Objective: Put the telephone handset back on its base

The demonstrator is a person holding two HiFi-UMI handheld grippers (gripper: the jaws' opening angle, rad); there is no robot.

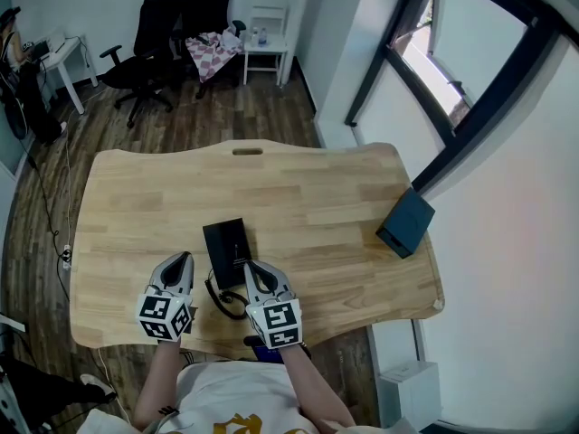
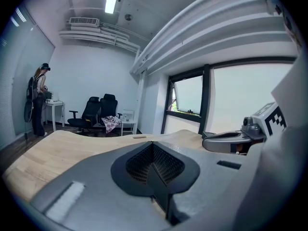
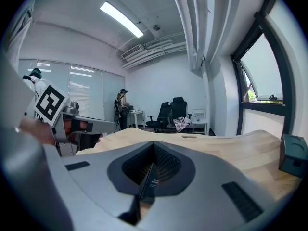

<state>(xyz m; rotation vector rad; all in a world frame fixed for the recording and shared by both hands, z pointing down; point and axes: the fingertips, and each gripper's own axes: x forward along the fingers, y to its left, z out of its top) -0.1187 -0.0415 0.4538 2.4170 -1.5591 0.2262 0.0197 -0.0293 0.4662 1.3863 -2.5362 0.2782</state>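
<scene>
A black telephone [image 1: 225, 250] lies flat on the wooden table [image 1: 308, 197], and its coiled cord [image 1: 226, 302] loops toward the near edge. I cannot make out the handset apart from the base. My left gripper [image 1: 184, 259] hovers just left of the phone with its jaws shut and nothing in them. My right gripper [image 1: 251, 267] sits just right of the phone over the cord, jaws together. In the left gripper view my left gripper [image 2: 153, 160] shows its pads meeting. In the right gripper view my right gripper [image 3: 153, 165] shows only a thin slit.
A dark box [image 1: 405, 222] stands near the table's right edge by the window. Office chairs [image 1: 172, 34] and a small white table [image 1: 265, 51] stand beyond the far edge. A person [image 2: 37, 100] stands at a desk at the back of the room.
</scene>
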